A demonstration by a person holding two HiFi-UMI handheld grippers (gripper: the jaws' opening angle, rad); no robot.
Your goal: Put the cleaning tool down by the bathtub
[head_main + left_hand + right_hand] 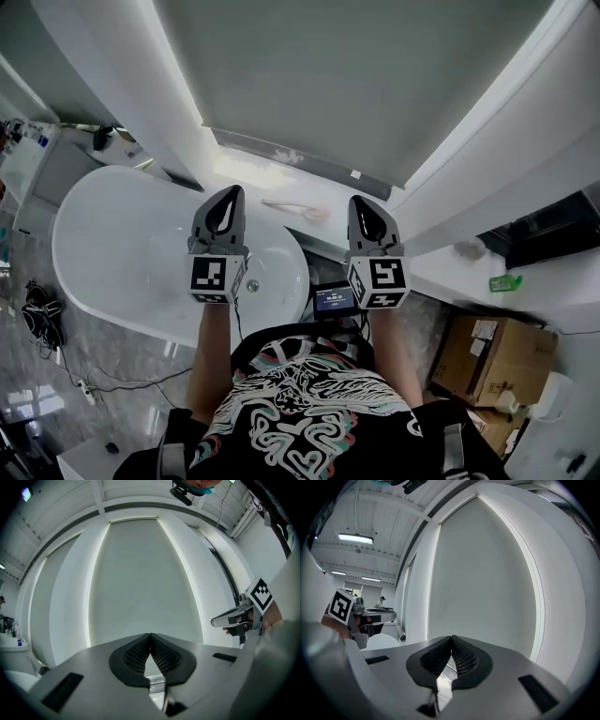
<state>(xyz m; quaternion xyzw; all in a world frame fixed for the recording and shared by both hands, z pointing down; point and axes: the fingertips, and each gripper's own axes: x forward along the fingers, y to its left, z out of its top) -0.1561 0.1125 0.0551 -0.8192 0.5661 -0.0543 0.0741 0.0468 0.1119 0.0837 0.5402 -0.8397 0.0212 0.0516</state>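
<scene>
A white oval bathtub (pixel 122 246) fills the left half of the head view. A long-handled brush (pixel 298 207) with a pale head lies on the white ledge (pixel 253 173) behind the tub's right end. My left gripper (pixel 228 192) is held up over the tub's right end, jaws shut and empty. My right gripper (pixel 361 202) is raised beside it, just right of the brush, also shut on nothing. In the left gripper view the tips (pixel 150 634) meet against a grey blind; the right gripper view shows the same (pixel 452 637).
A grey roller blind (pixel 366 84) covers the window ahead. Cardboard boxes (pixel 492 352) stand at the right on the floor. Cables (pixel 42 314) lie on the marble floor left of the tub. A small device with a screen (pixel 334 299) sits below the grippers.
</scene>
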